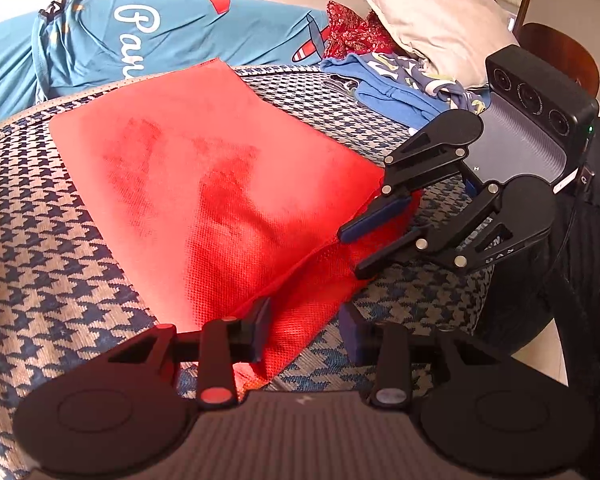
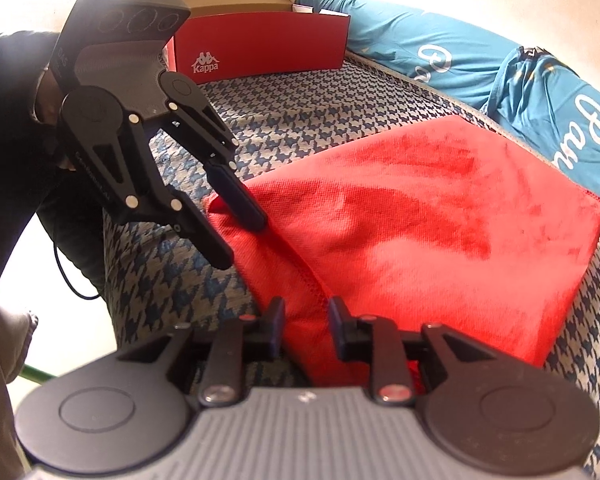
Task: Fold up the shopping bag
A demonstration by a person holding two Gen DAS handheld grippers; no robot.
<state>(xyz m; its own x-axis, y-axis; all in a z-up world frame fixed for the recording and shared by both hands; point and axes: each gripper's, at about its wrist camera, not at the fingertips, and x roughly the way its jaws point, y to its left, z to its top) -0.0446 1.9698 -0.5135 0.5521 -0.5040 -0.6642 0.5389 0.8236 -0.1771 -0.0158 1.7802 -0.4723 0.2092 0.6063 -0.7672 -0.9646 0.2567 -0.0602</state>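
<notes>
Your left tongs (image 1: 306,330) stand partly open, one pad on the near corner of the flat red woven-fabric shopping bag (image 1: 204,184) spread on the blue-and-cream houndstooth cover (image 1: 52,264). Your right tongs (image 2: 305,326) gape narrowly astride its stitched edge, pads not pressing.

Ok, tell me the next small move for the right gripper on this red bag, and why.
Probably close the right gripper on the hemmed edge of the red bag. Its jaws stand apart with that edge between them, unpinched, while the left gripper also stands open at the near corner, so nothing yet holds the bag for folding.
</notes>
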